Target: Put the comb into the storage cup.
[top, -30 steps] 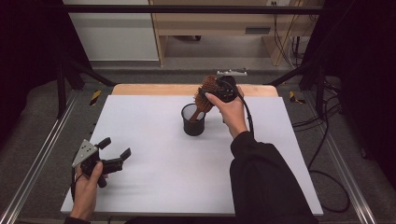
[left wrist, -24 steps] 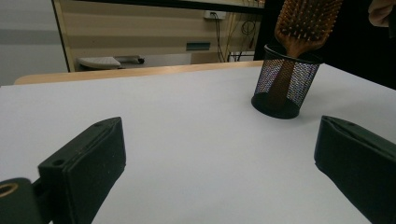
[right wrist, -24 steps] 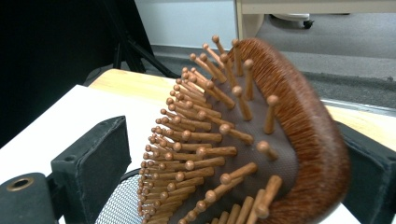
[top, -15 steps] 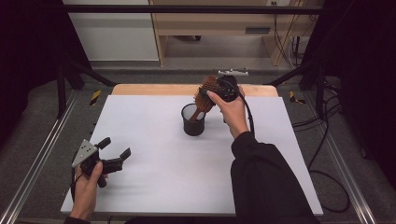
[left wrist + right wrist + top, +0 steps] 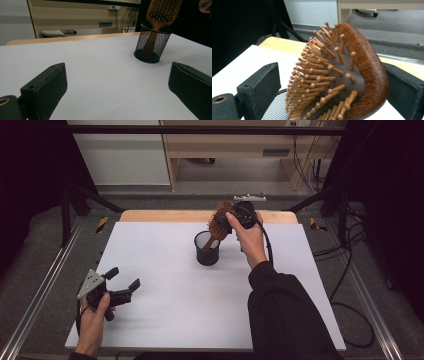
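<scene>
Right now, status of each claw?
Left claw: open, holding nothing, low over the white table.
Right claw: jaws around the brown wooden paddle hairbrush; grip cannot be told.

My left gripper point(image 5: 117, 82) gapes wide over white table point(image 5: 100, 62); hairbrush point(image 5: 162, 15) stands handle-down in mesh cup point(image 5: 151, 42).

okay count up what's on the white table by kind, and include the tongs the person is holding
Wooden hairbrush: 1, handle down in the cup
Black mesh cup: 1
Tongs: 2, left tongs and right tongs
Total: 4
</scene>
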`<action>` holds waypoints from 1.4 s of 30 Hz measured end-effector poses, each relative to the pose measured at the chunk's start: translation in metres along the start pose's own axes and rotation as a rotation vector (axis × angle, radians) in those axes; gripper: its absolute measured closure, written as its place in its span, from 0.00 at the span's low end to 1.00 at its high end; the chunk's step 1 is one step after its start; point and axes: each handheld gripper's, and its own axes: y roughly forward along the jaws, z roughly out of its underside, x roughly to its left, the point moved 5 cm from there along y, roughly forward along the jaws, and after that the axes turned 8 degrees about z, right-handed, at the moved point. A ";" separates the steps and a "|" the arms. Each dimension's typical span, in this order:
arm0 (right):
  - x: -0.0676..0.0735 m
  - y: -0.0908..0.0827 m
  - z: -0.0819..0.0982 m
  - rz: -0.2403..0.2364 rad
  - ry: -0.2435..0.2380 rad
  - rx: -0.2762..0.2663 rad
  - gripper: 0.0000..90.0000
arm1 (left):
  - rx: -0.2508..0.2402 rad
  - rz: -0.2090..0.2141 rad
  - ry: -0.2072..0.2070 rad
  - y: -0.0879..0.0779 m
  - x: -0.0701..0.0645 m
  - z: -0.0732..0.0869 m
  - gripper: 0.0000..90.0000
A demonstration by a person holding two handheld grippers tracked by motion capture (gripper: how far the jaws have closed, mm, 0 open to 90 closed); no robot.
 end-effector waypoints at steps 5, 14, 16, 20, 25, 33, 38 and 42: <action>-0.002 -0.001 0.001 0.004 -0.004 -0.003 0.07 | -0.001 0.000 -0.002 0.000 0.001 0.000 0.03; -0.005 -0.003 0.001 0.009 -0.006 -0.012 0.08 | -0.003 0.001 -0.003 0.000 0.001 -0.001 0.03; -0.005 -0.004 0.001 0.011 -0.009 -0.012 0.08 | -0.003 0.000 -0.003 0.000 0.002 -0.001 0.03; -0.007 -0.006 0.000 0.016 -0.009 -0.015 0.08 | -0.002 0.003 0.001 0.000 0.001 -0.001 0.03; -0.012 -0.009 -0.001 0.036 0.006 -0.027 0.07 | -0.002 0.002 0.001 0.000 0.001 -0.001 0.03; -0.017 -0.014 0.001 0.025 0.016 -0.039 0.07 | 0.002 0.003 0.000 0.001 0.001 0.000 0.03; -0.019 -0.018 0.003 0.025 0.018 -0.051 0.07 | 0.002 0.002 -0.001 0.000 0.001 0.000 0.03; -0.020 -0.022 0.001 0.021 0.029 -0.069 0.08 | 0.002 0.002 -0.001 0.000 0.001 0.000 0.03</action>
